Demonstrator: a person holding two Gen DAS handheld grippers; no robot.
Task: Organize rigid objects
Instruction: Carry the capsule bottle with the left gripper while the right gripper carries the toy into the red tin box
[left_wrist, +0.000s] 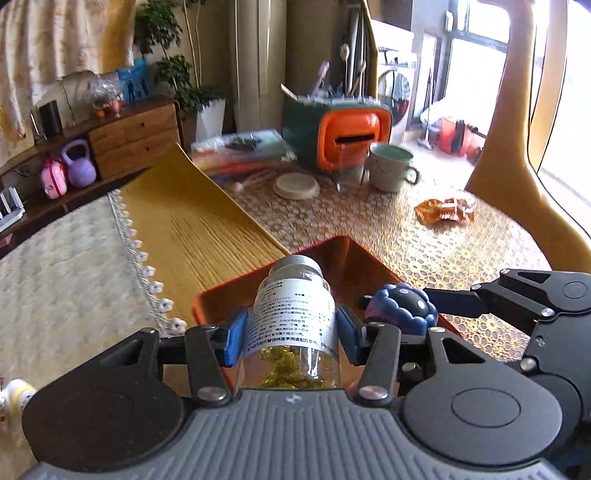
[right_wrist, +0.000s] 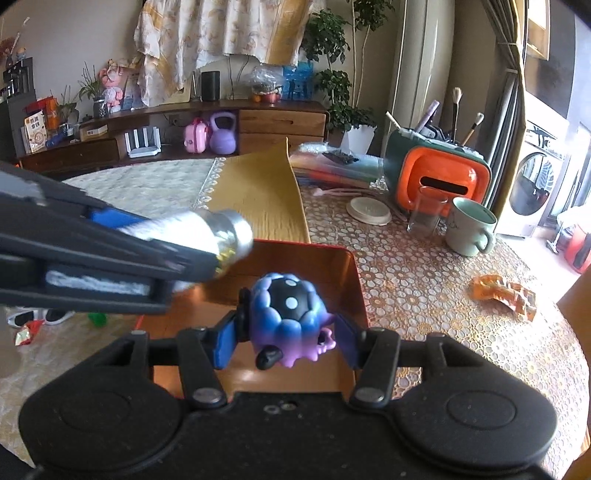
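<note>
Orange tray (right_wrist: 354, 295) is lying just ahead; we are pinching the bottle (left_wrist: 291, 314) in the left claw (left_wrist: 291, 332) and the toy (right_wrist: 288, 317) in the right claw (right_wrist: 284, 343), cap pointing away.

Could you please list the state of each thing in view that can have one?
Left gripper: shut on the bottle.
Bottle: capped, tilted, held over the orange box.
Right gripper: shut on the toy.
Toy: held over the box.
Orange box: open, looks empty.
Mug: upright on the table.
Glass: upright beside the mug.
</note>
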